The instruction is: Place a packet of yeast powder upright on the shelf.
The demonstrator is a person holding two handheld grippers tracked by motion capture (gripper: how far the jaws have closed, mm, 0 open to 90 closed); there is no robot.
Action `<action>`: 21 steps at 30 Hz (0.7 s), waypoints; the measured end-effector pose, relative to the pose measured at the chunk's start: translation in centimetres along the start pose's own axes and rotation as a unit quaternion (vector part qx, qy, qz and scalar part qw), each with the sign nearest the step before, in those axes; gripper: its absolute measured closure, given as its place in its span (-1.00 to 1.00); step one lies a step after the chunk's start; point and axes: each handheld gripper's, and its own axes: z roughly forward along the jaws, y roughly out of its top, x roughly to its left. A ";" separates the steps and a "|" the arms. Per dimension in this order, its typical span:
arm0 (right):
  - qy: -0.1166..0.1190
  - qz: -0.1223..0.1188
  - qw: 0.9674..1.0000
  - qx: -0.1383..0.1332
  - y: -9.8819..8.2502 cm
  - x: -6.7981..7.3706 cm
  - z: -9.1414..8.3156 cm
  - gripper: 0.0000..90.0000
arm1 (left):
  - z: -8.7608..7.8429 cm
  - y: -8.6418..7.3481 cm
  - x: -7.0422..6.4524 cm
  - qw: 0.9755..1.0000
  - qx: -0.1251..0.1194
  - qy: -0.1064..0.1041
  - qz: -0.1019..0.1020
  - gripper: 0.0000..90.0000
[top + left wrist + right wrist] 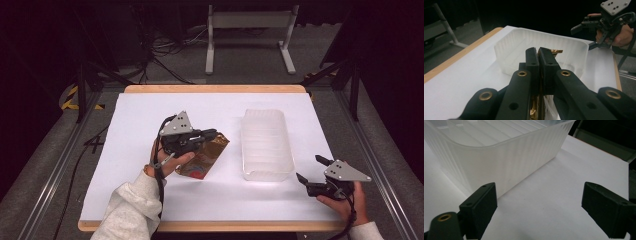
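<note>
The left gripper (212, 134) has its jaws pressed together on the edge of a shiny gold-brown foil packet (206, 157), which lies flat on the white surface (135, 125) and runs back from the jaw tips toward the person's left hand (172, 161). In the left gripper view a thin strip of that packet (554, 51) pokes out just past the closed jaws (more foil shows below them, between the jaw arms), and straight ahead of the jaws sits a translucent, ribbed plastic tub (511, 47), nothing visible inside it. The tub (266, 145) stands upright on the surface, near the left jaws but apart from them. The right gripper (311, 170) is held in the right hand (345, 200) close to the surface, and its jaws are spread wide with nothing between them. From the right gripper view the tub's ribbed wall (511, 167) rises just beyond the left-hand jaw, not touching it, while bare white surface lies between the two jaws and beyond the right-hand one.
</note>
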 end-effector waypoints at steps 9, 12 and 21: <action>-0.002 0.003 1.000 -0.001 0.0 -0.1 0.0 -0.70 | 2.1 2.7 -0.4 1.000 -0.018 -0.022 0.012 0.92; -0.003 0.002 1.000 -0.001 0.0 -0.1 -0.1 -0.70 | 2.8 3.5 -0.6 0.999 -0.025 -0.029 0.016 0.92; -0.003 0.005 1.000 -0.003 -0.1 -0.2 -0.1 -0.70 | 5.9 5.4 -1.0 0.998 -0.033 -0.037 0.026 0.92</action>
